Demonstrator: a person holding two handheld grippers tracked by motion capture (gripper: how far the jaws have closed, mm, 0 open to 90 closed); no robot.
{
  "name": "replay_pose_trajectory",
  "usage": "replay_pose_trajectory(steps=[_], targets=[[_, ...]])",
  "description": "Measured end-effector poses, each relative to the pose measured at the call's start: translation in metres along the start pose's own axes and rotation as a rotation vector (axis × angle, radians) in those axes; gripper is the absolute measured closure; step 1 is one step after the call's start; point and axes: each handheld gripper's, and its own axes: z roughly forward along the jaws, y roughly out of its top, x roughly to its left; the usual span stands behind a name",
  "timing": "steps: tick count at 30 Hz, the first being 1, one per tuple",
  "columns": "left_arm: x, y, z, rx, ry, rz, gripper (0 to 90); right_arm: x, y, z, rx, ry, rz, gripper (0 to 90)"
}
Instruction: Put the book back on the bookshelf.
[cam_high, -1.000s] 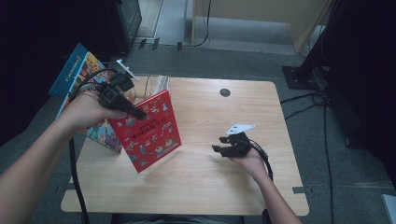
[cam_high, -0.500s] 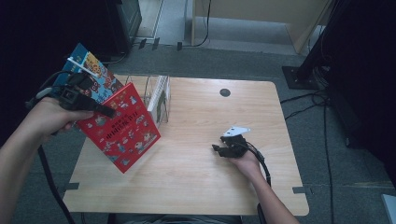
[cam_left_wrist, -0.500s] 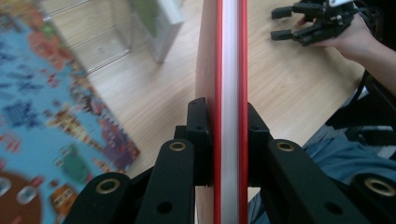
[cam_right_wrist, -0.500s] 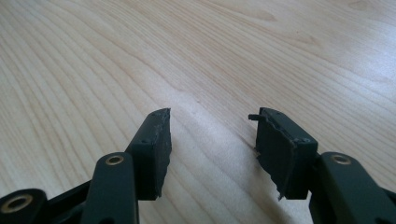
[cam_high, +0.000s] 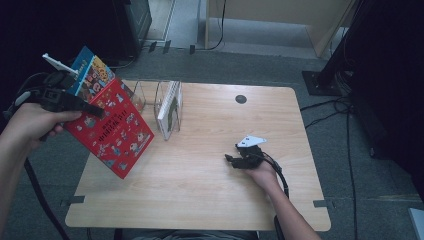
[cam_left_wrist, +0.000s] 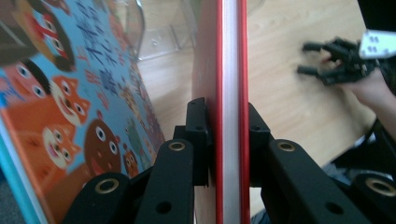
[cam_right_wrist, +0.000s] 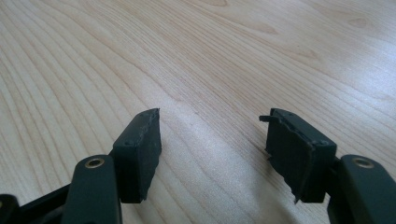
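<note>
My left gripper (cam_high: 94, 111) is shut on the spine edge of a red picture book (cam_high: 117, 135), which it holds tilted in the air over the table's left edge. In the left gripper view both pads (cam_left_wrist: 200, 135) press on the red book (cam_left_wrist: 229, 56). A blue picture book (cam_high: 92, 72) with cartoon animals (cam_left_wrist: 70, 107) stands just behind it. My right gripper (cam_high: 231, 161) rests low on the table at the right, open. Its jaws have just been opening, and nothing but bare wood lies between them (cam_right_wrist: 212, 140).
A clear acrylic book rack (cam_high: 150, 97) stands at the table's back left with a white-edged book (cam_high: 169, 107) upright in it. The wooden table (cam_high: 210, 200) has a black round cap (cam_high: 241, 99) near its far edge. Cables lie on the floor at the right.
My left hand has carried the red book leftward, away from the rack, to beyond the table's left edge. The right gripper has stayed in place.
</note>
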Motion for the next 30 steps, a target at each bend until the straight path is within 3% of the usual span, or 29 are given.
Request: replay_pose_trajectory(steps=[3,9,19,30], targets=[[0.002,0.010,0.004,-0.009,0.013,-0.040,78.9,0.000,0.000,0.000,-0.001,0.000,0.000,35.8],[0.004,0.029,0.017,-0.017,0.058,-0.078,78.7,0.000,0.000,0.000,-0.001,-0.001,0.000,35.8],[0.014,0.050,0.037,-0.069,0.076,-0.167,78.9,0.000,0.000,0.000,-0.002,-0.001,0.000,35.9],[0.028,0.069,0.052,-0.132,0.076,-0.222,78.8,0.000,0.000,0.000,-0.002,-0.003,0.002,36.2]])
